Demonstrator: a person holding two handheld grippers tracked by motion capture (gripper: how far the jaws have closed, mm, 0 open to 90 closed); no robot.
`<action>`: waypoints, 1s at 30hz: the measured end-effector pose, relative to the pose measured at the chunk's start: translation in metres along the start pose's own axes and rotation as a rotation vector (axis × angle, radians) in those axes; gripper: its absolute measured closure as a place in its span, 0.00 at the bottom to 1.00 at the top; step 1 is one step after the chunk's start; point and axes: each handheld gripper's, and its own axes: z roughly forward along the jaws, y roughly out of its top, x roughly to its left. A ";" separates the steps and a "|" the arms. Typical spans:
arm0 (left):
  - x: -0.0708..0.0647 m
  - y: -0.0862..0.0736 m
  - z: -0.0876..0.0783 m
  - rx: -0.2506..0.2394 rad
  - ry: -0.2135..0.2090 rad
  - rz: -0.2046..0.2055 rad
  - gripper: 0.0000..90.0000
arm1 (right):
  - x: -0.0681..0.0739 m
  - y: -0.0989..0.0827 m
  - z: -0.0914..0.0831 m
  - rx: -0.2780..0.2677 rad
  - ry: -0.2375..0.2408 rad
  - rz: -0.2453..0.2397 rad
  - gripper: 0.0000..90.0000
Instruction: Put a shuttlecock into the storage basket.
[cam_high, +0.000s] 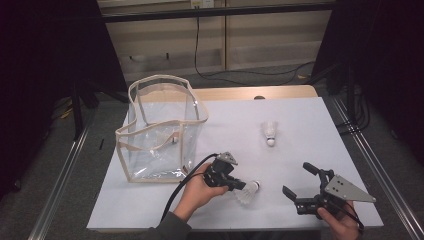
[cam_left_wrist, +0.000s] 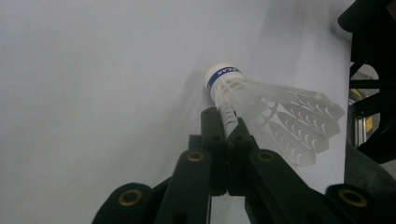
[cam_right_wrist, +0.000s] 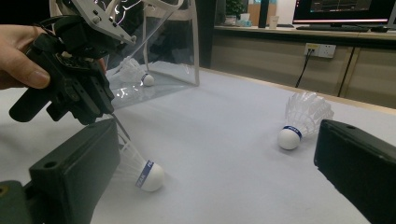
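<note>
Near the bottom middle of the high view: the left gripper (cam_high: 239, 185) is clenched on a white plastic shuttlecock with a round white cork tip and a blue band (cam_high: 249, 192).
Where the shuttlecock is: low over the white surface (cam_high: 300, 125), tip pointing to the right of the frame. I cannot tell if it touches.
How it is held: in the left gripper view the jaws pinch a thin rib of the skirt, close to the tip (cam_left_wrist: 223, 74).
Right gripper: the right gripper (cam_high: 299, 181), at the lower right of the high view, is released. Its jaws are wide apart with nothing between them.
What could go wrong: the skirt is thin and bendy. I think it could slip out or twist when lifted, because the hold is on so small a part. A hard squeeze could bend the rib.
Bag: a clear plastic bag with cream edges and handles (cam_high: 161, 131) stands at the left of the high view, near the left gripper.
Inside the bag: one white shuttlecock (cam_right_wrist: 135, 72).
Left out: a second white shuttlecock (cam_high: 270, 132) lies at the upper right of the surface.
</note>
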 end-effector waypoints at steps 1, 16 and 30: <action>0.000 0.000 -0.001 -0.002 0.001 -0.005 1.00 | 0.000 0.000 0.000 -0.002 0.001 -0.002 0.00; -0.003 0.010 -0.021 0.002 0.003 -0.042 1.00 | -0.001 0.000 0.000 -0.002 0.000 0.002 0.00; -0.005 0.020 -0.043 -0.016 0.004 -0.052 1.00 | -0.002 -0.002 0.002 0.004 0.003 -0.004 0.00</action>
